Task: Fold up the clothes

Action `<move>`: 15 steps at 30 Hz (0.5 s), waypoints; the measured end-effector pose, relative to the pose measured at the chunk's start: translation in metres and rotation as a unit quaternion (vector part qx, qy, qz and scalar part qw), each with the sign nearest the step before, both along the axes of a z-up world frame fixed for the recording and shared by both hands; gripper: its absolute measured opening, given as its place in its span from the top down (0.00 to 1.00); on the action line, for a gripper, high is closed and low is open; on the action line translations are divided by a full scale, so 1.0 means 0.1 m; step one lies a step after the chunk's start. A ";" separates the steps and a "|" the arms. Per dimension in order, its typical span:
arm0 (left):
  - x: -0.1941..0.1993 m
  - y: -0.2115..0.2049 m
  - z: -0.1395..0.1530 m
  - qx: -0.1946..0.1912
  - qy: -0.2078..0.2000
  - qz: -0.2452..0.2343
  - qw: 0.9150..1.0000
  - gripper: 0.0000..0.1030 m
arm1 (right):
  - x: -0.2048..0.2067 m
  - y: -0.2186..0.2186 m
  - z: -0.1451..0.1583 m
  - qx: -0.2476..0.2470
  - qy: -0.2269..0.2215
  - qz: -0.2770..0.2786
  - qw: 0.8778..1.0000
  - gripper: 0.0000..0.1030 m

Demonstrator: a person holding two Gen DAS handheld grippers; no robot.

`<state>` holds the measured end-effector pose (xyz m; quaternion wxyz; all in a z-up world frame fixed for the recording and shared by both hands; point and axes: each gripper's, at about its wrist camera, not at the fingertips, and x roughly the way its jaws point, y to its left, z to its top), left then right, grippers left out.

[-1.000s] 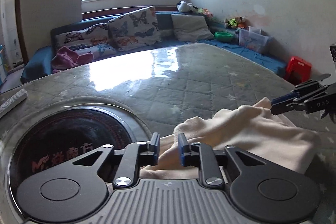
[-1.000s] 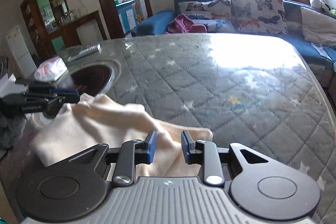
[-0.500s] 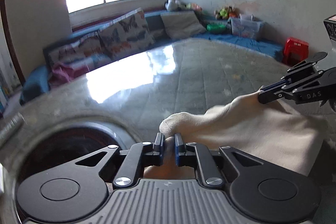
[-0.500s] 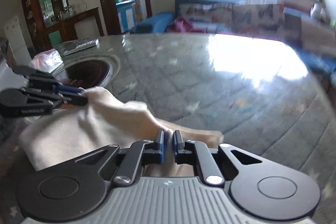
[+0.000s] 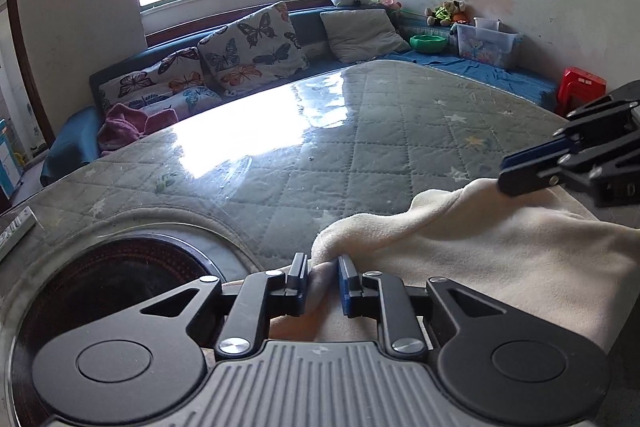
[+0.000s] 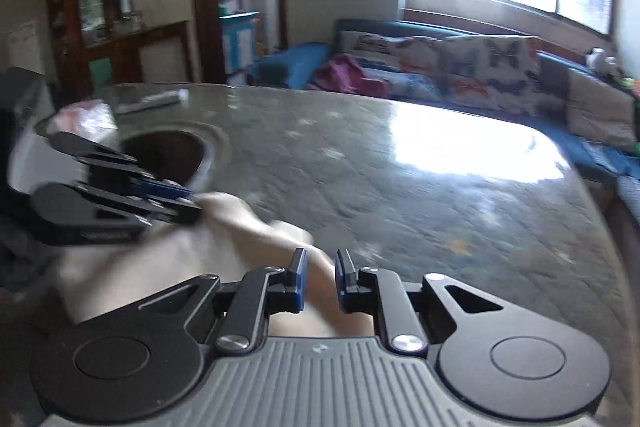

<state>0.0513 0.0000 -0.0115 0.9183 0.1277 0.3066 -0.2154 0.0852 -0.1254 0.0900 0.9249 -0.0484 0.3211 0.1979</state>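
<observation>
Since the earlier frame, both my claws have closed in on the cream garment and lifted its edge off the worktop; a second ago each stood spread above the cloth.

My left claw [image 5: 323, 277] now has a fold of the cream garment [image 5: 480, 251] pinched between its blue pads, and its jaws are easing apart with the cloth between them. My right claw [image 6: 320, 277] likewise has a fold of the same garment [image 6: 248, 227] between its pads, jaws also opening slightly; that view is blurred.

In the left wrist view, the right claw [image 5: 560, 167] enters from the right, its tip on the raised far corner of the garment. The garment hangs bunched between the two claws, above the near edge of the grey quilted worktop [image 5: 360, 147], just beside the round dark recess [image 5: 120, 275] set into it.

A blue sofa [image 5: 312, 27] with butterfly cushions [image 5: 252, 51] runs under the window.
</observation>
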 end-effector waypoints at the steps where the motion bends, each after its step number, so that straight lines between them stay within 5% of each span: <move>1: 0.00 0.00 0.00 -0.001 -0.001 0.002 1.000 0.81 | 0.04 0.06 -0.02 0.002 0.004 0.008 1.000 0.87; 11: -0.43 0.32 0.28 -0.042 -0.037 0.040 0.998 0.72 | 0.23 0.33 -0.24 -0.005 0.036 0.004 0.999 0.88; 15: -0.78 0.48 0.31 -0.052 -0.028 0.065 0.996 0.46 | 0.20 0.36 -0.24 -0.013 0.031 0.005 0.999 0.88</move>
